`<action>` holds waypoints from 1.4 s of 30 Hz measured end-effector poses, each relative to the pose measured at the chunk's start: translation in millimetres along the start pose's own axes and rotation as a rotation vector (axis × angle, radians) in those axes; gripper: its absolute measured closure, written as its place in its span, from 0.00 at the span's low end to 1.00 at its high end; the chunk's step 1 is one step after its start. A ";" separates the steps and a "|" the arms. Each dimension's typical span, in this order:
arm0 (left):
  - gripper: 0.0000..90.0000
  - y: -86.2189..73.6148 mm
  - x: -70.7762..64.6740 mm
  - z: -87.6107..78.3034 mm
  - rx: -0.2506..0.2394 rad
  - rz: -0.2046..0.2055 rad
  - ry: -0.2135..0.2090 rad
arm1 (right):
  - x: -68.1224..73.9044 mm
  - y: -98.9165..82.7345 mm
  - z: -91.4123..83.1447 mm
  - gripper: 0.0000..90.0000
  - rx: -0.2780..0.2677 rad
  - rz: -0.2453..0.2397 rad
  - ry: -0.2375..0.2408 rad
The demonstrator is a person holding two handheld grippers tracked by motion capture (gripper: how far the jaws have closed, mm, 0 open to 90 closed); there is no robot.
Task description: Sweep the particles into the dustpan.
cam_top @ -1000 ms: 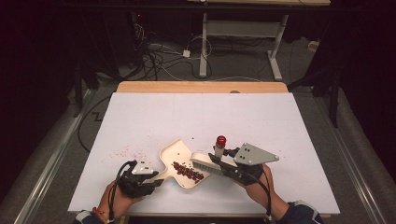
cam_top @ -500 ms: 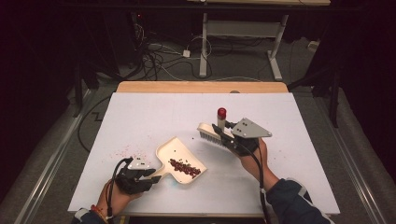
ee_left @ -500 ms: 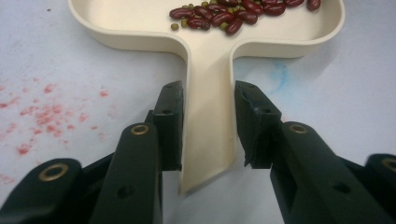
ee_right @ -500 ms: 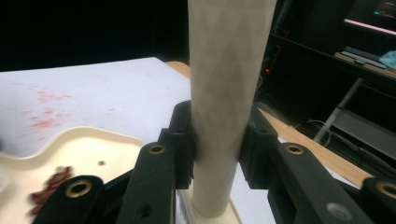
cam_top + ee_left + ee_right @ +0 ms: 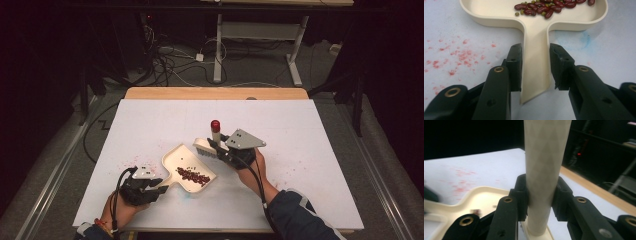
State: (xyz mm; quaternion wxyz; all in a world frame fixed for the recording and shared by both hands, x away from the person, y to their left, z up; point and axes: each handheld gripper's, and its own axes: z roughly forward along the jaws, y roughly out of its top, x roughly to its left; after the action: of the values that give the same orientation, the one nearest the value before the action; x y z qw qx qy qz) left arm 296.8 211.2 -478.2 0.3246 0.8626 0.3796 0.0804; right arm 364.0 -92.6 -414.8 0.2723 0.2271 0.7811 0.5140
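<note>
While dustpan [image 5: 536, 45] front is cropped | brush [image 5: 544, 170] top cut off

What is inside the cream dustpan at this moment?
Inside the dustpan lies a pile of red beans with a few small green ones. Whatever lies beneath the pile is covered.

My left gripper [image 5: 160, 184] is black, with a small grey plate [image 5: 144, 173] on top and a black cable [image 5: 118, 192] looping back over my hand. My right gripper [image 5: 216, 146] wears a bigger grey three-cornered plate [image 5: 244, 140] dotted with pale screws, and its cable [image 5: 260, 187] runs along my forearm into a dark blue sleeve [image 5: 297, 217]. Close up, each black jaw arm [image 5: 496, 92] carries brass-ringed holes [image 5: 498, 69]. On my left wrist sits what may be a reddish band [image 5: 103, 226].
</note>
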 end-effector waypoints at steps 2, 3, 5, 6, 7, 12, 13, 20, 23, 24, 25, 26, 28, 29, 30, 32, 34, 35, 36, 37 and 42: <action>0.70 0.5 -0.6 -0.1 0.006 0.004 0.003 | 11.3 2.9 -4.2 0.78 -0.003 0.014 0.044; 0.70 0.5 -0.8 0.0 0.005 0.003 0.004 | 16.7 5.0 -6.5 0.78 -0.008 0.013 0.067; 0.70 0.5 -0.9 0.0 0.004 0.002 0.005 | 24.8 9.8 -12.3 0.78 -0.027 -0.003 0.091; 0.70 0.6 -0.9 0.0 0.004 0.002 0.005 | 26.4 11.9 -15.1 0.78 -0.039 -0.006 0.095; 0.70 0.5 -0.9 0.2 0.004 0.001 0.006 | 26.6 13.6 -17.8 0.78 -0.051 -0.002 0.101; 0.70 0.3 -1.1 1.0 0.000 -0.003 0.010 | 16.3 16.5 -22.4 0.78 -0.077 -0.027 0.035; 0.70 0.1 -1.5 1.2 -0.005 -0.009 0.010 | 13.8 15.5 -21.2 0.78 -0.077 -0.031 0.015; 0.70 4.3 -6.2 3.7 -0.002 -0.022 0.026 | 7.1 5.6 3.7 0.78 -0.062 -0.027 -0.055; 0.70 6.9 -7.2 6.1 -0.012 -0.024 0.045 | 14.5 4.4 18.2 0.78 -0.058 -0.038 -0.050; 0.70 7.3 -6.4 6.3 -0.013 -0.027 0.047 | 17.8 4.2 22.3 0.78 -0.055 -0.038 -0.043; 0.70 7.7 -5.9 7.0 -0.018 -0.033 0.048 | 21.4 4.4 25.1 0.78 -0.058 -0.032 -0.038; 0.70 7.9 -5.6 7.6 -0.019 -0.034 0.052 | 24.9 5.1 27.5 0.78 -0.060 -0.032 -0.031; 0.70 8.6 -5.8 8.8 -0.024 -0.041 0.062 | 32.0 7.0 30.7 0.78 -0.055 -0.036 -0.017; 0.70 8.9 -6.0 8.9 -0.027 -0.043 0.067 | 34.8 7.8 31.7 0.78 -0.058 -0.031 -0.015; 0.70 9.1 -6.3 8.8 -0.029 -0.047 0.072 | 37.4 8.8 32.5 0.78 -0.058 -0.018 -0.011; 0.70 9.6 -7.6 8.6 -0.045 -0.084 0.076 | 43.1 10.6 33.4 0.78 -0.057 -0.009 -0.006; 0.70 11.9 -10.8 7.9 -0.059 -0.097 0.097 | 48.1 12.3 34.1 0.78 -0.057 0.012 0.013; 0.70 12.4 -11.2 8.0 -0.060 -0.102 0.099 | 51.9 13.6 34.7 0.78 -0.055 0.016 0.017; 0.70 13.1 -11.9 8.5 -0.060 -0.108 0.102 | 53.4 14.0 35.0 0.78 -0.058 0.019 0.015; 0.70 13.5 -12.6 9.7 -0.058 -0.113 0.104 | 55.1 14.9 35.2 0.78 -0.058 0.026 0.024; 0.70 13.5 -12.5 14.3 -0.055 -0.117 0.113 | 62.3 17.6 36.2 0.78 -0.060 0.060 0.048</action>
State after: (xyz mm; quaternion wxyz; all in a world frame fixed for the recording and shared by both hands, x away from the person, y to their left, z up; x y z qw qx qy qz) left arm 301.7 188.5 -479.6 0.3306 0.8237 0.4446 0.1202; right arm 342.4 -21.9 -422.1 0.2446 0.2297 0.7645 0.5504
